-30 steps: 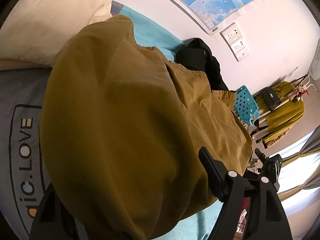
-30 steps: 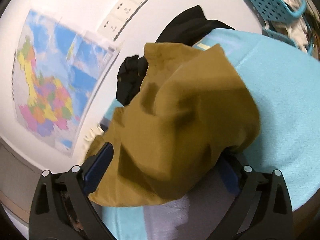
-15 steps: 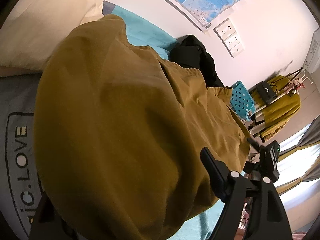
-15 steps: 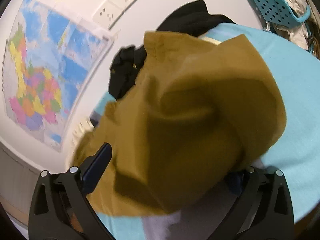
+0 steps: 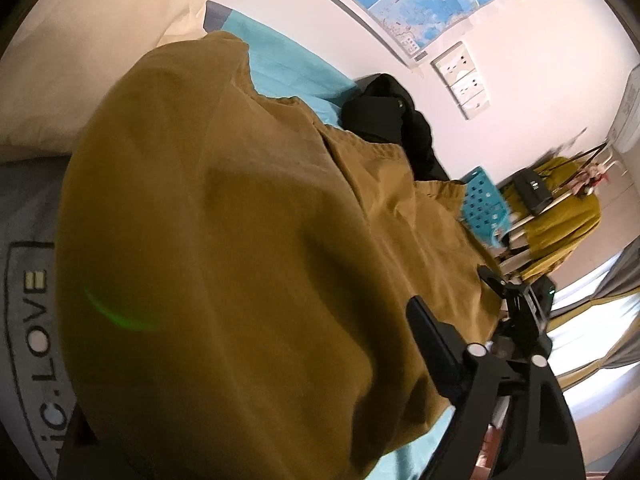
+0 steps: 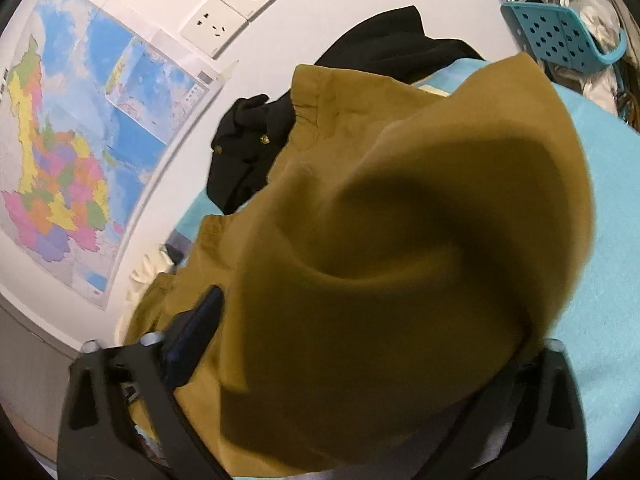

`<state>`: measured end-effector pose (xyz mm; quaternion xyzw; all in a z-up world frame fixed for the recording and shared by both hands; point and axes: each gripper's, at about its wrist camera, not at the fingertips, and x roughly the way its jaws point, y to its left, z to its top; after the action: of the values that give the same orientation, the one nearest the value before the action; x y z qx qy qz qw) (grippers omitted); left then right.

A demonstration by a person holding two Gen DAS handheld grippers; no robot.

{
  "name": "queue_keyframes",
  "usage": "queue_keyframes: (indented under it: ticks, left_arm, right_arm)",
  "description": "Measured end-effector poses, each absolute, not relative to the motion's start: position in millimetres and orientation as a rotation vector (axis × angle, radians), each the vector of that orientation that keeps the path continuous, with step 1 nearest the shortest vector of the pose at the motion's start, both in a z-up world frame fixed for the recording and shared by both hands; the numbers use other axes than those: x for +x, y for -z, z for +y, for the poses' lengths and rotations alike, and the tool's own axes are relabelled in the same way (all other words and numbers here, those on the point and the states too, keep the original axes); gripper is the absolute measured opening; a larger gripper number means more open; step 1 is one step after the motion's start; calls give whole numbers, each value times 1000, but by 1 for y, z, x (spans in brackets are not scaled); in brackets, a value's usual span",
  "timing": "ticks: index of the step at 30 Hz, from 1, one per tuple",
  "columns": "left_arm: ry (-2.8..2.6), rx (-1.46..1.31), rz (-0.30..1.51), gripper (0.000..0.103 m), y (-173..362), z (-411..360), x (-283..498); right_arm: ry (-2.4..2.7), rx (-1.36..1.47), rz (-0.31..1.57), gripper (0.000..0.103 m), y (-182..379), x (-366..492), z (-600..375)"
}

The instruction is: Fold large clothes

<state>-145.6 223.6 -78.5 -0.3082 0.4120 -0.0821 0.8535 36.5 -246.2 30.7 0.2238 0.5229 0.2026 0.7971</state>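
Observation:
A large mustard-brown garment [image 5: 248, 248] fills the left wrist view, draped over my left gripper [image 5: 256, 408] and stretching away across the teal bed sheet [image 5: 288, 68]. Only the right finger [image 5: 436, 352] of that gripper shows; the cloth hides the other. In the right wrist view the same garment [image 6: 400, 248] bulges over my right gripper [image 6: 360, 364], hiding its right finger. The left finger [image 6: 196, 336] stands wide of the cloth fold. Whether either gripper pinches the cloth is hidden.
A black garment [image 5: 392, 120] lies beyond the brown one by the wall, also in the right wrist view [image 6: 256, 148]. A cream pillow [image 5: 80, 52], a grey printed cover [image 5: 28, 312], teal baskets [image 5: 484, 208] and a clothes rack [image 5: 560, 216] stand around. A wall map [image 6: 60, 140] hangs behind.
The brown garment has been drawn closer and higher in both views, covering more of each gripper. The right wrist view has swung so the fold bulges larger.

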Motion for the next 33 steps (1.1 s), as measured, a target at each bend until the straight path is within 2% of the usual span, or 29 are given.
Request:
queue_keyframes:
  ticks: [1, 2, 4, 7, 10, 12, 14, 15, 17, 19, 22, 24, 26, 28, 30, 32, 33]
  left_arm:
    - [154, -627, 874, 63, 78, 223, -145]
    - [150, -622, 876, 56, 77, 223, -145]
    - [151, -604, 869, 52, 74, 222, -146]
    - [135, -579, 884, 53, 74, 219, -143]
    - [108, -570, 896, 66, 75, 221, -139]
    - [107, -567, 894, 68, 75, 221, -137]
    - [104, -561, 895, 69, 75, 221, -136]
    - [102, -556, 897, 69, 75, 221, -135]
    - [99, -538, 900, 69, 74, 219, -133]
    - [91, -516, 904, 69, 73, 217, -132]
    - [82, -506, 904, 67, 72, 216, -130]
    - [74, -497, 902, 65, 72, 215, -129]
    - [70, -491, 898, 62, 71, 214, -129]
    - [64, -484, 893, 59, 71, 213, -128]
    - [62, -470, 888, 57, 69, 212, -128]
    - [62, -455, 882, 52, 67, 211, -130]
    - [61, -445, 878, 51, 66, 210, -130]
  right_arm:
    - [-464, 511, 1123, 49, -30, 37, -250]
    - [-487, 517, 1125, 47, -31, 38, -252]
    - [-509, 521, 1132, 47, -29, 38, -253]
    - [-527, 593, 1158, 61, -19, 43, -257]
    - [-576, 572, 1145, 83, -21, 44, -248]
    - [-575, 517, 1137, 87, -23, 44, -237]
    - [-574, 481, 1129, 86, -23, 45, -232]
    - [-576, 471, 1125, 85, -23, 45, -232]
    - [-555, 459, 1121, 68, -21, 46, -234]
    - [-550, 475, 1131, 57, -19, 48, -240]
    - [-567, 505, 1142, 54, -15, 50, -247]
    - [-579, 494, 1146, 57, -15, 51, -246]
    - [-589, 514, 1141, 65, -15, 52, -245]
    - [-582, 470, 1139, 66, -17, 51, -238]
    - [-555, 449, 1141, 60, -18, 51, -236]
    - [-555, 457, 1137, 45, -20, 50, -238]
    - [-565, 476, 1138, 41, -21, 50, -241]
